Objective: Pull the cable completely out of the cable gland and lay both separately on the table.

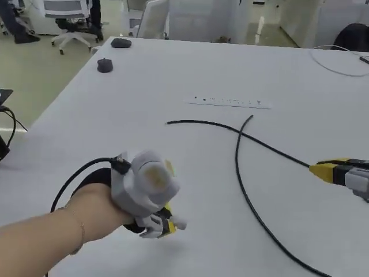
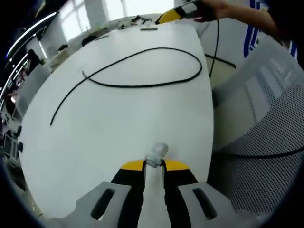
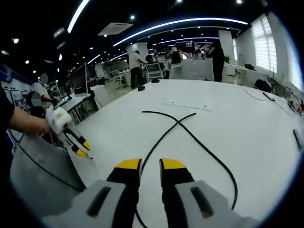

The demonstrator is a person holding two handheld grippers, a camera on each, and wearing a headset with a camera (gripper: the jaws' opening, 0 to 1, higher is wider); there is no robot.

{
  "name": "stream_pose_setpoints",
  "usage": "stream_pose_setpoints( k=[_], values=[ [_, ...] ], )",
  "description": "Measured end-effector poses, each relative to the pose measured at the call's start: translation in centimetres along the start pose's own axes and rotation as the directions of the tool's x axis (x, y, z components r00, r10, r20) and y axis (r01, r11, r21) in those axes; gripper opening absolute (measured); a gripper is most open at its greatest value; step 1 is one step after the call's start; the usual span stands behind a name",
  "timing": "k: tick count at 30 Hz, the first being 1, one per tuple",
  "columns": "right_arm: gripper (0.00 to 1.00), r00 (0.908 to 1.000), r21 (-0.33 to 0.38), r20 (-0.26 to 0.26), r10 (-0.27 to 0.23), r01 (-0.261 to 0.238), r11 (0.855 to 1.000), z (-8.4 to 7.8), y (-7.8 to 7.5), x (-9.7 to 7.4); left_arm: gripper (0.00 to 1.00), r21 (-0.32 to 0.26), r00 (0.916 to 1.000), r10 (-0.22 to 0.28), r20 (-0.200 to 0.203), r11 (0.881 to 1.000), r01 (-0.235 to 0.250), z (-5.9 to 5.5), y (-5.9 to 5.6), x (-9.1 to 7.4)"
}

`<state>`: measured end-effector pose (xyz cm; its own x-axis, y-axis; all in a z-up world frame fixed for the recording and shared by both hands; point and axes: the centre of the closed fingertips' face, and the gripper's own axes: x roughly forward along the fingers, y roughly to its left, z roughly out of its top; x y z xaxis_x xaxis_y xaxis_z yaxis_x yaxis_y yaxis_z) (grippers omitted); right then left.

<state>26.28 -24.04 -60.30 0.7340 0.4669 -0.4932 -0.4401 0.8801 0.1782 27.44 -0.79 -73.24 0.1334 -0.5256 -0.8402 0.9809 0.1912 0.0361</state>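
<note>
White table (image 1: 173,69): one cable (image 1: 237,167), one gland (image 2: 156,154)

White table (image 1: 173,75): a black cable (image 1: 237,156) lies mid-tabletop, crossing itself. A flat white strip (image 1: 228,102) lies beyond it. A dark mouse (image 1: 104,66) and a second mouse (image 1: 120,42) lie near the far left corner.

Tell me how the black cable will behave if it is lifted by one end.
Likely floppy: the cable lies in loose curves and crosses itself on the table, so it should sag and trail. Probably light, being thin. It may slide easily on the smooth top.
</note>
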Motion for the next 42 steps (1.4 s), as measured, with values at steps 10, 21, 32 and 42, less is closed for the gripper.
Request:
stream_pose_setpoints(
  k=[10, 21, 32, 42],
  values=[
    [0.14, 1.0, -0.001, -0.005, -0.007, 0.007, 1.0, -2.6, 4.7, -3.8, 0.15, -0.156, 0.9961, -0.086, -0.02, 0.984, 0.082, -1.8, 0.0, 2.5],
    [0.15, 0.9995, -0.044, -0.002, 0.032, -0.032, 0.999, -1.1, 8.1, -4.1, 0.22, -0.233, 0.9951, -0.087, 0.045, 0.968, 0.096, -1.0, -1.0, -2.9],
    [0.17, 0.985, -0.059, -0.139, 0.101, -0.11, 0.992, -3.3, 11.3, -3.8, 0.32, -0.329, 0.9949, -0.025, 0.098, 0.943, 0.056, -3.5, -4.0, -14.4],
    [0.24, 0.9619, 0.019, -0.229, 0.148, -0.148, 0.989, -6.1, 13.4, -3.9, 0.33, -0.542, 0.9614, 0.188, 0.201, 0.839, -0.051, -6.4, -4.7, -19.0]
  ],
)
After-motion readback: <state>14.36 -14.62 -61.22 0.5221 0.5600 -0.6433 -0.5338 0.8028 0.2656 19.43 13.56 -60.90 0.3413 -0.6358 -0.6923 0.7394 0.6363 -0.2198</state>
